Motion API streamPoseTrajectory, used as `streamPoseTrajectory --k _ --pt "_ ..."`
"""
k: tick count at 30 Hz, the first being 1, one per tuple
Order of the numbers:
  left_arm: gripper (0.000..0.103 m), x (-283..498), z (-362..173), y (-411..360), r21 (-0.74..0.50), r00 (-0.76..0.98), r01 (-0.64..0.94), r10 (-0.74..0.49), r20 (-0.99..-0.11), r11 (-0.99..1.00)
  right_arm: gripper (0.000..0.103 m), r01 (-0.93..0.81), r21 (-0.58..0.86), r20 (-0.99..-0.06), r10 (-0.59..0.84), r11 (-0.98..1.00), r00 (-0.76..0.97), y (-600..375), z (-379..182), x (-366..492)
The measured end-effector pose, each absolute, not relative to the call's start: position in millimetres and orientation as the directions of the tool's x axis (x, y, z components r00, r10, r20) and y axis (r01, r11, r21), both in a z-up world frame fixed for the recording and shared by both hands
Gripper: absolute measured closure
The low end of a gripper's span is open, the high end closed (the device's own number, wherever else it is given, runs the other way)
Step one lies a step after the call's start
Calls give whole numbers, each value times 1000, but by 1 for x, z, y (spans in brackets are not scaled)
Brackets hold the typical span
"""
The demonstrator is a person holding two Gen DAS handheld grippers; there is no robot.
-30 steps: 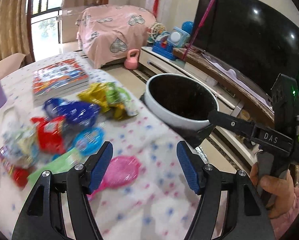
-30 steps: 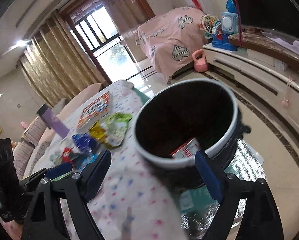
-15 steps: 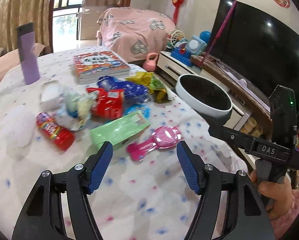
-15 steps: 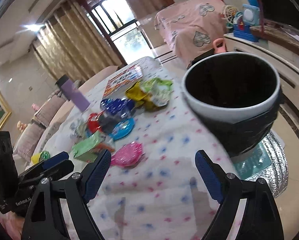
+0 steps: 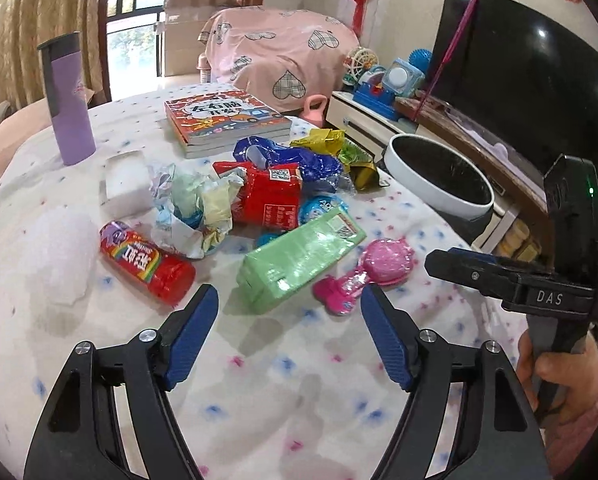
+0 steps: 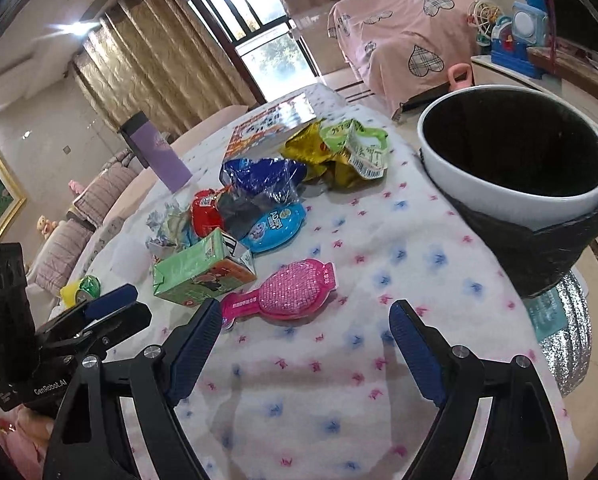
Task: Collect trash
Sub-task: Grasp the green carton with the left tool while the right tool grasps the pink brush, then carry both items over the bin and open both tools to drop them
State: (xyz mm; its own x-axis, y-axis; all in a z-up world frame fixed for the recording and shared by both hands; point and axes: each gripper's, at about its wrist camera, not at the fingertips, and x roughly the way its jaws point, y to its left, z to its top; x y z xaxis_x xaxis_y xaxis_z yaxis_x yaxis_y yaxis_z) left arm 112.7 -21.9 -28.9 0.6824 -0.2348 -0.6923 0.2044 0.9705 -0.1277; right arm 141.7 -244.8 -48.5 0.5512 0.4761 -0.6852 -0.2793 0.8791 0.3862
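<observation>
A heap of trash lies on the dotted tablecloth: a green carton point(image 5: 299, 256) point(image 6: 203, 272), a red candy tube point(image 5: 147, 264), crumpled paper point(image 5: 195, 208), a red packet point(image 5: 267, 200), a blue wrapper point(image 5: 295, 160) and a yellow-green wrapper point(image 6: 351, 148). A pink hairbrush point(image 6: 287, 292) lies nearest the front. My left gripper point(image 5: 287, 304) hovers just short of the carton, its jaws opening with nothing between them. Beside it, my right gripper point(image 6: 305, 316) stands open and empty, just short of the brush. The white-rimmed bin point(image 6: 511, 168) with its black liner stands off the table's right edge.
A purple flask point(image 5: 69, 100), a stack of books point(image 5: 223, 116) and a white pack point(image 5: 125, 184) sit at the table's far side. Beyond the bin are a TV point(image 5: 539, 80) on a low cabinet with toys. A person's hand point(image 5: 555, 364) holds the right gripper.
Both grippers have pulled back from the bin toward the trash heap, so the bin now sits off to the right. The left jaws stand wider apart.
</observation>
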Motion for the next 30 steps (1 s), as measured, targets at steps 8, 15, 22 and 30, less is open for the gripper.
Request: streamPoseTrajectory --k 8,15,22,30 --pt "26 139 -41 -23 -107 655 243 -244 -715 964 47 -296 399 -716 496 868 492 -226 -66 164" --pt "59 147 -46 -28 -122 629 294 -288 -722 948 80 -310 420 -713 522 853 468 -222 -71 170" --pt "67 139 -39 -31 -158 631 296 -316 -709 942 89 -328 430 -679 541 841 497 -232 -57 165" --pt "67 129 -20 -48 -171 664 303 -337 -668 937 90 -302 450 -638 539 841 550 -258 -41 153"
